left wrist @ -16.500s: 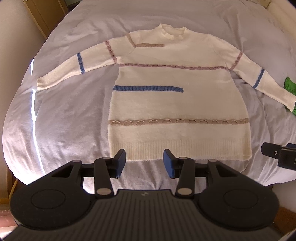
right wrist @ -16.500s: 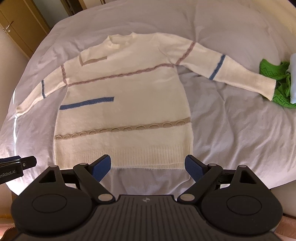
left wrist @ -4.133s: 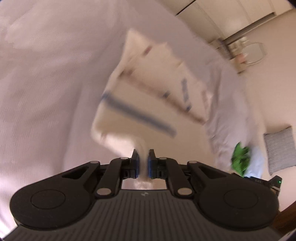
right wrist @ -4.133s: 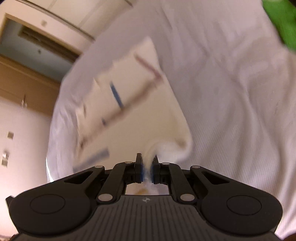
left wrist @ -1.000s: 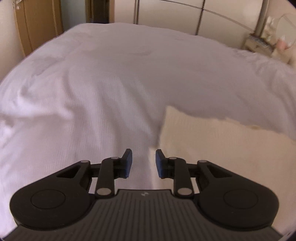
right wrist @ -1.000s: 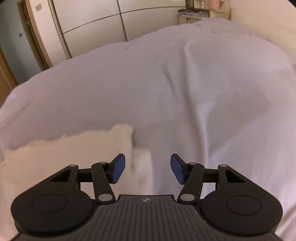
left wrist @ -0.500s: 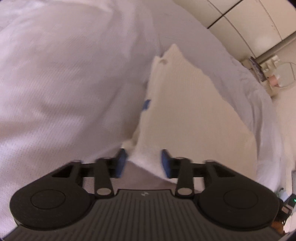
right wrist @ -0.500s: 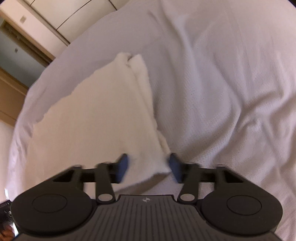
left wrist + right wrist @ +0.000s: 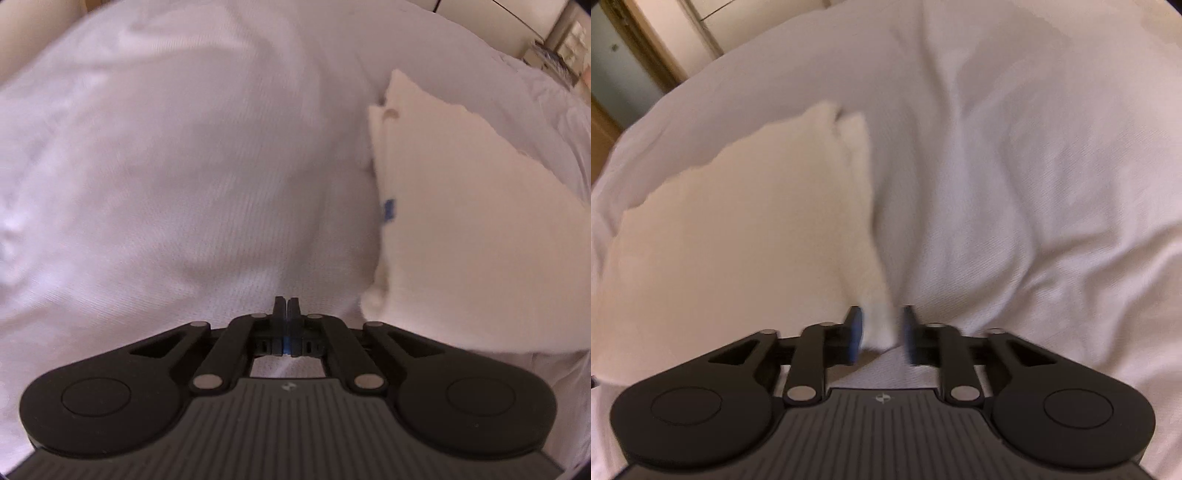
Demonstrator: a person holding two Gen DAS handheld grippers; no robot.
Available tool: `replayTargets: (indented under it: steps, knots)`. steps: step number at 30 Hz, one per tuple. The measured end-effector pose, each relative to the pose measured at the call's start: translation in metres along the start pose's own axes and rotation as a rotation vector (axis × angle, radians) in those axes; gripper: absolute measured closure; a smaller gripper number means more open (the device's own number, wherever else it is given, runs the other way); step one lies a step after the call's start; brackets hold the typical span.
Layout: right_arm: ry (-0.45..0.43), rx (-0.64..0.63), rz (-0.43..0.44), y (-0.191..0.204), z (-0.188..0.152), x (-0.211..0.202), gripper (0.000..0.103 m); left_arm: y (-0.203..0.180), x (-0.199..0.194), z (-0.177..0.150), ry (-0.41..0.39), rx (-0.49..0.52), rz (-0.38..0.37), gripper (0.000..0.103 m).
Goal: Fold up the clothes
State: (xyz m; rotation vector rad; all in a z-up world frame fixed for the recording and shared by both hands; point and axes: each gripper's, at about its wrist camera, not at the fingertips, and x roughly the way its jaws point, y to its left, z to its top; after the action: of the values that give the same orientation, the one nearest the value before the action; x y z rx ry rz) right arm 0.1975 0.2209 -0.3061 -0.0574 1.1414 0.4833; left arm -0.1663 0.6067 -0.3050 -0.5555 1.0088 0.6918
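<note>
- The right tongs (image 9: 879, 338) are seen parted, a near corner of the folded sweater (image 9: 738, 236) caught between the pads but not yet pinched.
- The left tongs (image 9: 287, 321) are pressed together on nothing, over bare bed (image 9: 177, 166).
- From the left tongs, the sweater (image 9: 461, 229) is placed at two o'clock, its side edge running away toward twelve.

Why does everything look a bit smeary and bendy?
Left wrist view: the bedsheet is softly blurred, the folded sweater a little sharper, and the fisheye curves the bed's edges. Right wrist view: the sweater and the right tool are smeared by motion blur.
</note>
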Motion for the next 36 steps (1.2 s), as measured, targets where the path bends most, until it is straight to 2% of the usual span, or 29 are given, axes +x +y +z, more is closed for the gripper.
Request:
replayTargets:
  steps: [1,3,7,10,11,13,14,15,18,22,23,27,28,30,32,36]
  knots:
    - [-0.033,-0.004,-0.041,0.003,0.003,-0.007,0.066,-0.008,-0.009,0.001,-0.015,0.009,-0.025,0.103]
    - [-0.087,-0.011,-0.039,0.006,0.005,-0.020,0.066,-0.024,-0.025,0.002,-0.044,0.027,-0.082,0.103]
    - [-0.133,-0.043,0.042,0.025,0.006,-0.022,0.067,-0.070,-0.020,0.009,-0.076,0.131,-0.172,0.098]
    - [-0.097,-0.037,0.070,0.035,0.009,0.005,0.067,-0.091,0.004,0.011,-0.044,0.191,-0.155,0.098]
    - [-0.081,-0.022,0.058,0.032,0.011,0.014,0.069,-0.097,0.012,0.012,-0.031,0.210,-0.149,0.096]
    - [-0.050,0.001,0.013,0.027,0.011,0.030,0.077,-0.102,0.034,0.013,0.025,0.218,-0.085,0.097]
    - [-0.036,0.010,-0.017,0.024,0.009,0.037,0.072,-0.101,0.040,0.014,0.048,0.207,-0.074,0.097]
    - [-0.025,0.034,-0.029,0.019,0.011,0.039,0.070,-0.100,0.041,0.016,0.057,0.203,-0.076,0.097]
    - [-0.049,0.075,0.006,0.014,0.017,0.024,0.070,-0.108,0.025,0.018,0.037,0.223,-0.044,0.097]
    - [-0.101,0.053,0.056,0.023,0.016,0.005,0.070,-0.121,0.010,0.013,0.015,0.253,-0.044,0.087]
    - [-0.090,0.050,0.065,0.025,0.017,0.009,0.070,-0.123,0.014,0.011,0.033,0.256,-0.034,0.083]
    - [0.023,0.063,0.011,0.028,0.016,0.037,0.069,-0.129,0.036,0.004,0.139,0.264,0.056,0.082]
    - [0.031,0.080,0.015,0.027,0.010,0.036,0.069,-0.131,0.036,0.001,0.145,0.265,0.067,0.082]
    - [0.027,0.086,0.027,0.028,0.006,0.032,0.068,-0.135,0.030,-0.002,0.142,0.276,0.072,0.071]
    - [0.022,0.085,0.030,0.031,0.003,0.024,0.061,-0.137,0.023,-0.005,0.146,0.276,0.071,0.070]
    - [0.032,0.105,0.045,0.035,-0.009,0.010,0.060,-0.140,0.011,-0.005,0.156,0.271,0.062,0.070]
